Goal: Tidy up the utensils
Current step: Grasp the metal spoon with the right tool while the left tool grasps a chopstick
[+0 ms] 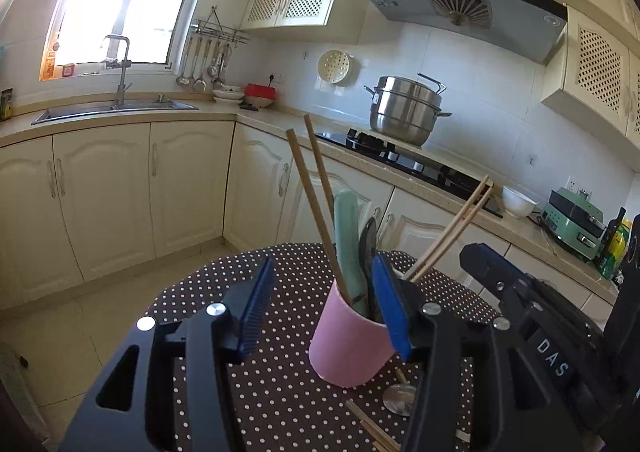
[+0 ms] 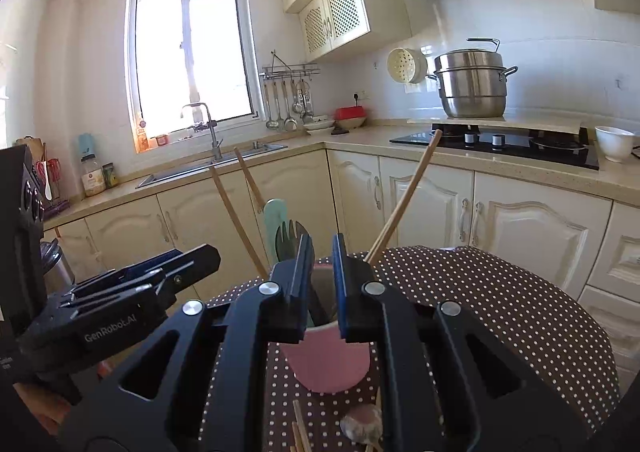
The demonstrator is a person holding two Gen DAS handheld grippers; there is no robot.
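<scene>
The left claw stands half open with nothing pressed, while the right claw is nearly shut.

steel steamer pot on the black hob, range hood above. white bowl right of the hob, green appliance past it. sink and tap under the window. ladles on a wall rack. red-lidded bowl in the corner. perforated cream strainer on the tiles.

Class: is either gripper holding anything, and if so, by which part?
Nothing is held. The left gripper stands open around the pink cup, not clamping it; the right gripper has its fingers almost shut, with nothing between them.
</scene>
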